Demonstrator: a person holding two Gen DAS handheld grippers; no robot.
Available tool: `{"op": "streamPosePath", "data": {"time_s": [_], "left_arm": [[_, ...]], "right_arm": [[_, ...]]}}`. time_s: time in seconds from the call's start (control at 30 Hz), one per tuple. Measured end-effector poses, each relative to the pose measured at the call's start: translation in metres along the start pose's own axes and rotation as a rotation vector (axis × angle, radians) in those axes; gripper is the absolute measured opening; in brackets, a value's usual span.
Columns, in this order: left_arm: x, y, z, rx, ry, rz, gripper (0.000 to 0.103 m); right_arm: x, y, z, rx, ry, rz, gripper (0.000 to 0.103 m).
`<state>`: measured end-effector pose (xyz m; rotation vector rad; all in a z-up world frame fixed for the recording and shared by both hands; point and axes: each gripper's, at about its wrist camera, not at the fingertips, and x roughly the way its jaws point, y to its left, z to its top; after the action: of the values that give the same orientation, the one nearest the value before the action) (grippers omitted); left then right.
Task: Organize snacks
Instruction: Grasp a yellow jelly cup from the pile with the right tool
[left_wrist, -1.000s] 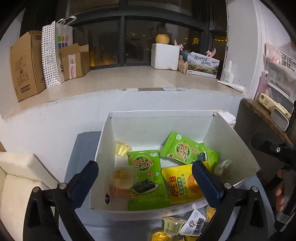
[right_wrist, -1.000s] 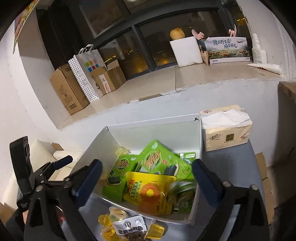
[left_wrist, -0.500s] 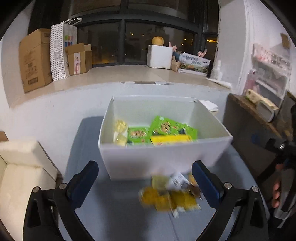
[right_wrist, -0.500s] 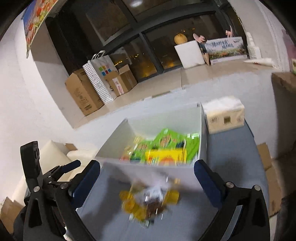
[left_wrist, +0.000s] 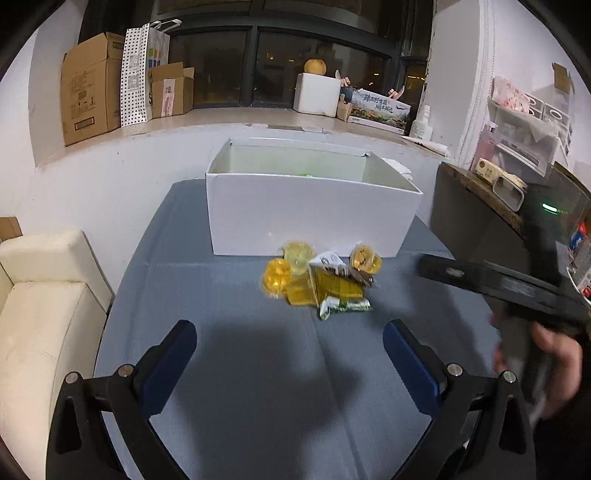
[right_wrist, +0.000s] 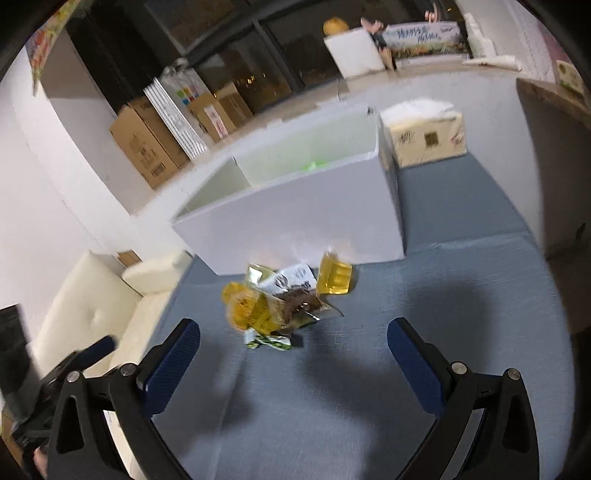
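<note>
A white box (left_wrist: 306, 210) stands at the back of the blue table (left_wrist: 258, 387); it also shows in the right wrist view (right_wrist: 295, 218). A pile of snacks (left_wrist: 321, 280) lies on the table just in front of the box: yellow jelly cups, a white packet and a small green packet. The same pile shows in the right wrist view (right_wrist: 288, 302). My left gripper (left_wrist: 290, 354) is open and empty, well short of the pile. My right gripper (right_wrist: 293, 354) is open and empty, near the pile. The box's contents are mostly hidden behind its front wall.
A tissue box (right_wrist: 424, 136) sits right of the white box. A cream sofa (left_wrist: 40, 314) is left of the table, a dark cabinet (left_wrist: 480, 229) right. Cardboard boxes (left_wrist: 88, 99) and a paper bag stand on the window ledge.
Both grippers have pulled back and dropped from above the box to low over the table. The snacks in the box have gone out of sight; the pile is now ahead.
</note>
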<state>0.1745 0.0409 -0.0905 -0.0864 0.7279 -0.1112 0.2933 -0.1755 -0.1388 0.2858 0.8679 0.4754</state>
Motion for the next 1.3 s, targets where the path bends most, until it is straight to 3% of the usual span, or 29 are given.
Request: {"op": "streamPosePath", "data": {"time_s": [0.37, 0.47, 0.57, 0.93, 1.17, 1.3], "left_arm": [[-0.007, 0.013, -0.018, 0.001, 0.015, 0.035, 0.103], [-0.002, 0.018, -0.021, -0.014, 0.031, 0.033, 0.103], [-0.001, 0.019, -0.020, -0.019, 0.029, 0.030, 0.103], [0.025, 0.026, -0.001, -0.011, 0.032, 0.041, 0.103], [0.081, 0.039, 0.036, -0.013, 0.068, 0.074, 0.103], [0.118, 0.040, 0.050, 0.004, 0.105, 0.087, 0.103]], "right_arm": [[0.078, -0.014, 0.028, 0.034, 0.060, -0.132, 0.100], [0.092, -0.008, 0.027, 0.012, 0.103, -0.174, 0.076], [0.094, -0.005, 0.026, -0.004, 0.094, -0.189, 0.033], [0.041, -0.008, 0.011, -0.023, 0.024, -0.113, 0.033], [-0.025, -0.003, -0.016, 0.001, -0.065, -0.012, 0.033], [-0.049, -0.001, -0.027, 0.001, -0.098, 0.004, 0.033]]}}
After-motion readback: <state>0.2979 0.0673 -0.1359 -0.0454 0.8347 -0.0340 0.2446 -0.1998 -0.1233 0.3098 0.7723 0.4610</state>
